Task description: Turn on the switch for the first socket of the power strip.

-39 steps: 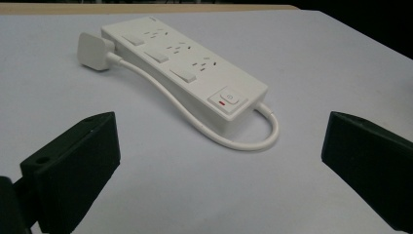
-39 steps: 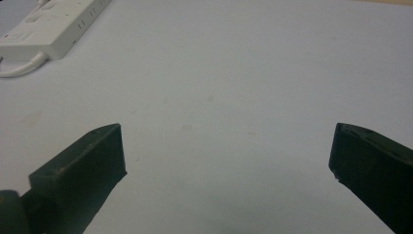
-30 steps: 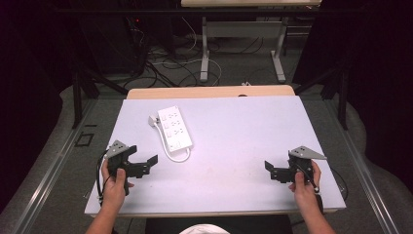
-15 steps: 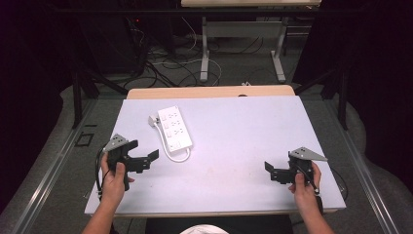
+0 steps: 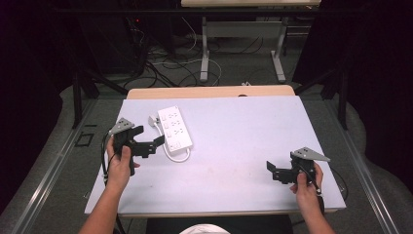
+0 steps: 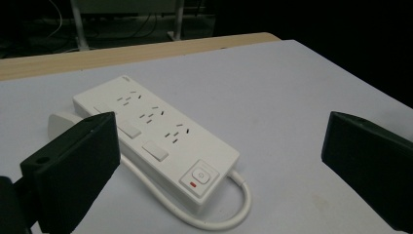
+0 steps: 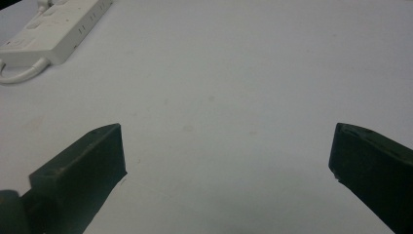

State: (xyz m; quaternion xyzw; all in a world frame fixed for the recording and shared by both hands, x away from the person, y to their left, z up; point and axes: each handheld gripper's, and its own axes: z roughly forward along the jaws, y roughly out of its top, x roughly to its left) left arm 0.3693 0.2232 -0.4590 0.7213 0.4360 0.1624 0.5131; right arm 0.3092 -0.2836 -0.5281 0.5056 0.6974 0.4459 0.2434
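A white power strip (image 5: 175, 127) lies on the left part of the pale table (image 5: 243, 131), its cord (image 5: 176, 156) looped at the near end. My left gripper (image 5: 155, 141) is open, just left of the strip's near end, and holds nothing. In the left gripper view the strip (image 6: 156, 141) lies between and beyond the wide-apart jaws of the left gripper (image 6: 219, 146), its switch (image 6: 200, 175) nearest. My right gripper (image 5: 272, 170) is open over bare table at the front right. In the right gripper view the right gripper (image 7: 226, 151) faces bare tabletop, with the strip (image 7: 48, 29) far off.
A wooden strip (image 5: 209, 91) runs along the table's far edge. Beyond it are the legs of another desk (image 5: 205, 53) and loose cables (image 5: 165, 63) on the floor. Dark frame bars (image 5: 78, 97) stand at both sides.
My left gripper has moved forward, away from the person, up to the power strip's near end. The right gripper has barely shifted. Both stay open.
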